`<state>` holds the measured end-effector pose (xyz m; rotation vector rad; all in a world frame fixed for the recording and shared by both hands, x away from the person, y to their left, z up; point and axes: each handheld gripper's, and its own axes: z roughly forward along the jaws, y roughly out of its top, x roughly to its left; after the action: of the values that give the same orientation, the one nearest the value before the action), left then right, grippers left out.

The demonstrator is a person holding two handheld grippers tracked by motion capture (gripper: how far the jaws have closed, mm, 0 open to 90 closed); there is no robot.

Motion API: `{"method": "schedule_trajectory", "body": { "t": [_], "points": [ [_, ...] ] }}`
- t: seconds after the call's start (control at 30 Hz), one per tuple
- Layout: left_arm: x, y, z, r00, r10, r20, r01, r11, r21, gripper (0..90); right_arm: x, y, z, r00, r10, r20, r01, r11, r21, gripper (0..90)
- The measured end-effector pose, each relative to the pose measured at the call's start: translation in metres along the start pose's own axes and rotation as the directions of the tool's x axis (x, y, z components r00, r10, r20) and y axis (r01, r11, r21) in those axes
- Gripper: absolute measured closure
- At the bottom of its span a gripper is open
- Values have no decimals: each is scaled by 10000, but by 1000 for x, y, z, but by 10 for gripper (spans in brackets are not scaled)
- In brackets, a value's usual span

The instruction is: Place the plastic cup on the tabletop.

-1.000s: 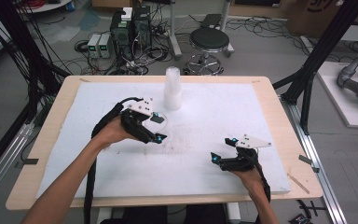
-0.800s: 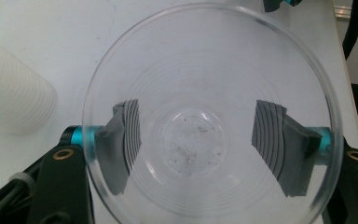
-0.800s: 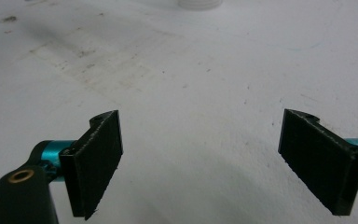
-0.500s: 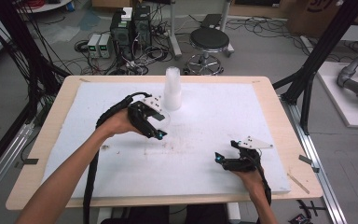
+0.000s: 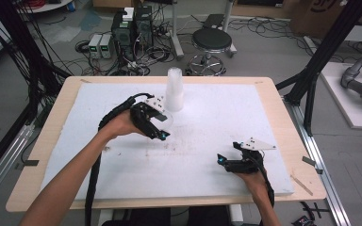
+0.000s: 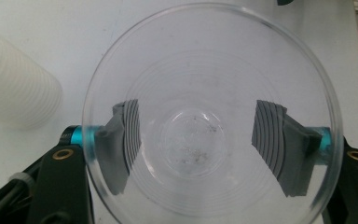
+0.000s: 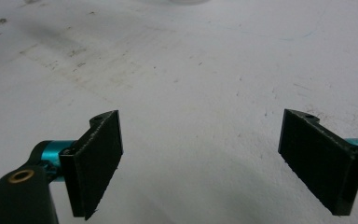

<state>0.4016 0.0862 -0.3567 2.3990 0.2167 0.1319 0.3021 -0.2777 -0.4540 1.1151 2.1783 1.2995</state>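
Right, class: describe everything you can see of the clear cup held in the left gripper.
The clear cup looks like thin transparent plastic, round, with a wide rim narrowing to a small flat base carrying a few dark specks. It seems empty otherwise. The left gripper is shut on it, grey ribbed pads pressing opposite sides of its wall. Its mouth faces the gripper's camera. It is held above the white table cover, beside a ribbed white cup stack.

Clear plastic cup (image 6: pixel 209 116) — tipped, mouth toward the left gripper's camera.
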Motion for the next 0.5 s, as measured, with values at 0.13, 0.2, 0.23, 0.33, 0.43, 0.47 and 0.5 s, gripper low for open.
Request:
{"method": "schedule_trajectory", "body": {
  "t": [0.13,0.2,0.23,0.33,0.43,0.47,0.5],
  "points": [
    [0,-3,9,10000,-93,-35,93,10000,-2,322,1,0,0,10000,-69,-45,69,10000,12,138],
    [1,-4,14,9999,-107,-2,107,9999,44,321,1,0,0,9999,-126,-47,126,9999,-13,138],
    [0,-4,16,9999,-123,2,123,9999,67,321,1,0,0,9999,-107,-77,107,9999,16,138],
    [-1,-3,24,9998,-153,116,151,9998,108,321,1,0,0,9999,-93,-96,93,9999,41,138],
    [-3,-4,32,9997,-159,180,155,9996,237,321,1,0,0,9999,-89,-137,90,9999,61,138],
    [-3,-5,35,9996,-201,198,195,9994,268,321,1,0,0,9998,-112,-152,112,9999,44,138],
    [-3,-6,38,9995,-224,233,217,9993,300,321,1,0,0,9998,-119,-144,120,9999,32,138]
  ]
}}
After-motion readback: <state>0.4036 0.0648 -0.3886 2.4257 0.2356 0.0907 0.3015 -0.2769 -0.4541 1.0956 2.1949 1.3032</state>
